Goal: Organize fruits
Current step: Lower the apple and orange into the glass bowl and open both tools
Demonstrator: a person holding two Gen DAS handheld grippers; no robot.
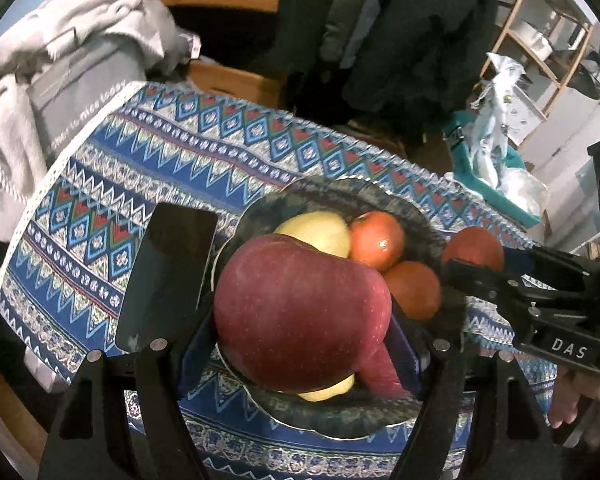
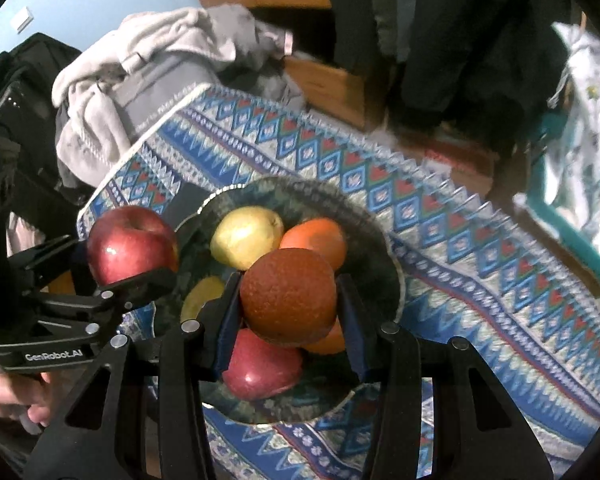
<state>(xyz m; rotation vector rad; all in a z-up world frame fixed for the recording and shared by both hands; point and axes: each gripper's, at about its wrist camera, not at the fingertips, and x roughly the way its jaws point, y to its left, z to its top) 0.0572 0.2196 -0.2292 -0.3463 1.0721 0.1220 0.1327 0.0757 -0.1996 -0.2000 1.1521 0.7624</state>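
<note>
Hovering over the dark bowl (image 2: 384,248) on the cloth-covered bench (image 2: 480,264), the left gripper (image 1: 300,312) has its fingers clamped on a red apple (image 1: 300,308) while the right gripper (image 2: 288,300) pinches an orange (image 2: 288,296), both apparently poised for dropping in. Inside already lie a yellow apple (image 2: 246,238) at 11 o'clock, another orange (image 2: 316,238) at 1 and a red apple (image 2: 260,364) at 6. Free room seems tightest at centre; bare cloth stretches toward 2 o'clock.

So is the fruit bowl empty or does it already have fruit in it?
Not empty. The bowl already holds a yellow apple, an orange and a red apple, with more fruit partly hidden.
</note>
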